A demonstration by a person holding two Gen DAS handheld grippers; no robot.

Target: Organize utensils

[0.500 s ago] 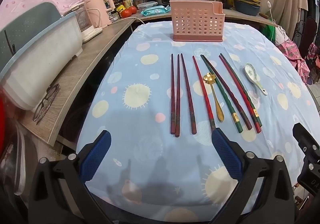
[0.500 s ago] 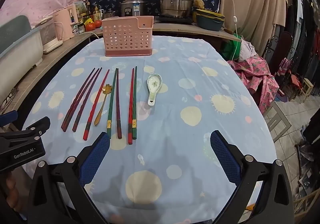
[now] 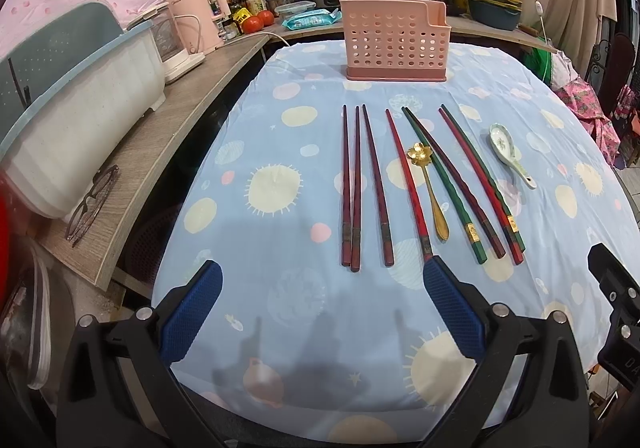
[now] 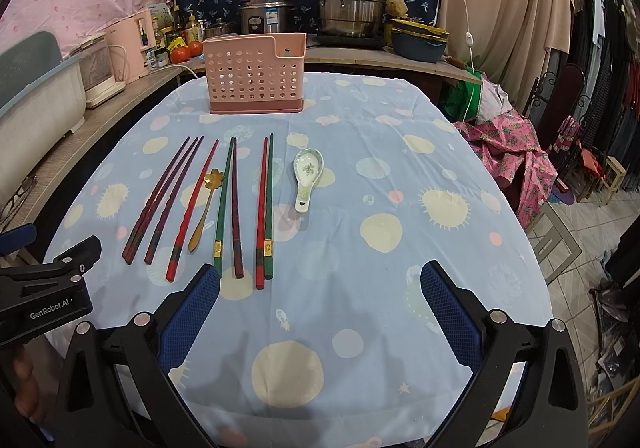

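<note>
A pink perforated utensil holder stands upright at the far end of the table. In front of it lie several chopsticks in a row: dark red ones on the left, red and green ones on the right. Among them lies a gold flower-bowled spoon. A white ceramic spoon rests to their right. My left gripper and right gripper hover open over the near end of the table, both empty.
The table wears a blue cloth with pale dots. A wooden counter runs along the left with a white bin, glasses, a pink appliance, bottles and tomatoes. Steel pots stand at the back. Chairs and clothing crowd the right.
</note>
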